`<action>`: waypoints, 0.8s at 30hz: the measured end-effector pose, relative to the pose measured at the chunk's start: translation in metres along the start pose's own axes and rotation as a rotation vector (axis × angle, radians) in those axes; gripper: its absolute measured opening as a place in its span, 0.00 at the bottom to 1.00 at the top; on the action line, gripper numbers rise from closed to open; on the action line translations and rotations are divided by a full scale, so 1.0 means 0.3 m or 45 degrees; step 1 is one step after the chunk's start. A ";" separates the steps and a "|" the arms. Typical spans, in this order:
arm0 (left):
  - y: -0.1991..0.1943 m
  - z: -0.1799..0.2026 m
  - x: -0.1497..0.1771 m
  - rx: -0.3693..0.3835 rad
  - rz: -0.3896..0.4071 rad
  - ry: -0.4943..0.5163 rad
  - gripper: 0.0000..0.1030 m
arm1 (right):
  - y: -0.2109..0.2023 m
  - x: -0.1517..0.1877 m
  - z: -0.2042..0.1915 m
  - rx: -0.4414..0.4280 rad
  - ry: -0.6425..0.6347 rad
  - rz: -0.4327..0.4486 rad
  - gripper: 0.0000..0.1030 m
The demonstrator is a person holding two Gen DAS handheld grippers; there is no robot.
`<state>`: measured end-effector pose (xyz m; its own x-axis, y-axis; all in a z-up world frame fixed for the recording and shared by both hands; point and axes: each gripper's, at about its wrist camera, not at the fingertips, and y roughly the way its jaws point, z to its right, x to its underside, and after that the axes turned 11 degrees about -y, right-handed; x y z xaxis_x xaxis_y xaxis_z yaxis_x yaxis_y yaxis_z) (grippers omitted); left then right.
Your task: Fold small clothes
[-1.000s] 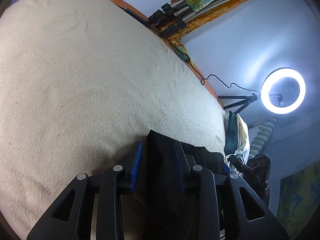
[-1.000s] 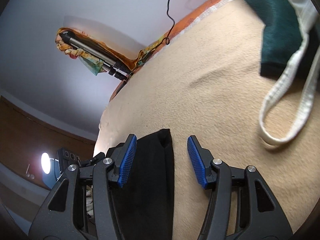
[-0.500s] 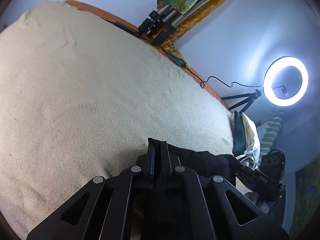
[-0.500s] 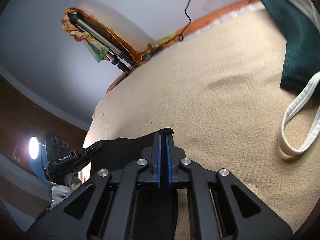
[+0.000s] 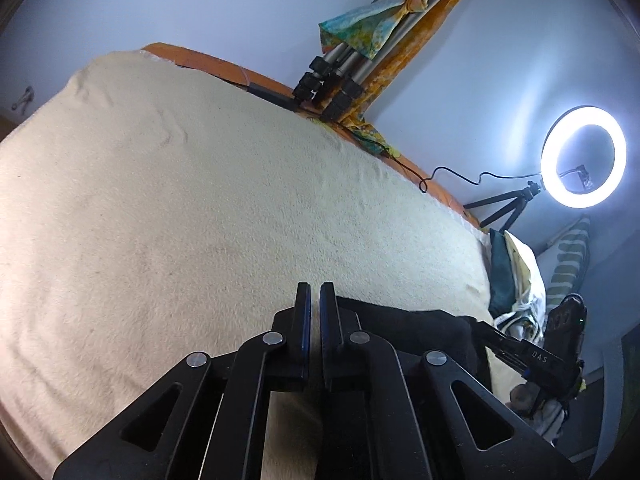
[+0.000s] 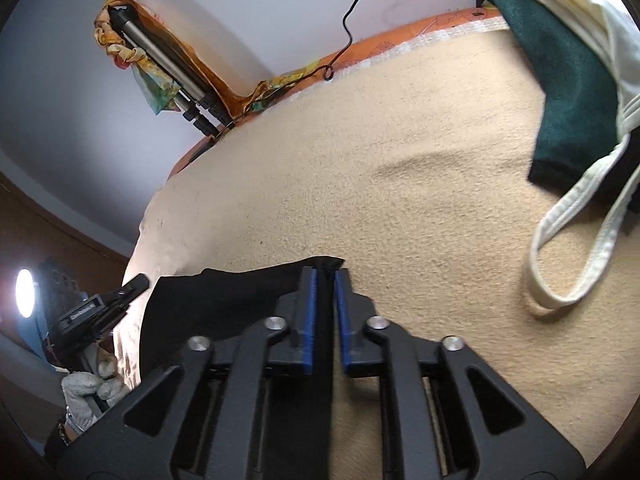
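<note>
Both grippers, left (image 5: pixel 315 300) and right (image 6: pixel 325 280), were clamped on the black garment's (image 6: pixel 224 300) corners above the blanket (image 6: pixel 400 208).

garment (image 6: pixel 224 300): black | blanket (image 5: pixel 200 220): beige | pads (image 6: pixel 309 320): blue | cloth (image 6: pixel 568 92): dark green | strap (image 6: pixel 560 240): white | pillow (image 5: pixel 568 264): green-white striped

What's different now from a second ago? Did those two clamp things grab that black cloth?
Yes. A second ago both grippers stood open over the black garment. Since then the left gripper and the right gripper have closed on its edge, one at each end, and lifted it, so it hangs stretched between them. The beige blanket, green cloth and ring light stayed put.
</note>
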<state>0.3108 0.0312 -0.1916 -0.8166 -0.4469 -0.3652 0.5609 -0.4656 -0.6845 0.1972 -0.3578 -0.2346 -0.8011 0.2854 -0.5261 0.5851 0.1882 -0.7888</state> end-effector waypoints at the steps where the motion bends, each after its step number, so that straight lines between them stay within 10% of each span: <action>1: -0.020 -0.003 0.005 0.024 -0.013 -0.014 0.08 | -0.015 0.003 0.005 -0.023 0.002 0.003 0.29; 9: -0.150 -0.051 0.167 0.102 -0.178 -0.099 0.46 | -0.133 0.063 0.044 -0.142 -0.006 0.002 0.50; 24: -0.175 -0.187 0.399 0.260 -0.313 -0.531 0.48 | -0.105 0.089 0.054 -0.251 0.031 -0.051 0.56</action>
<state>0.1760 0.0452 -0.2347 -0.8273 -0.5526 0.1016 0.4088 -0.7160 -0.5659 0.1552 -0.3713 -0.2290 -0.8222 0.2962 -0.4861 0.5684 0.3793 -0.7301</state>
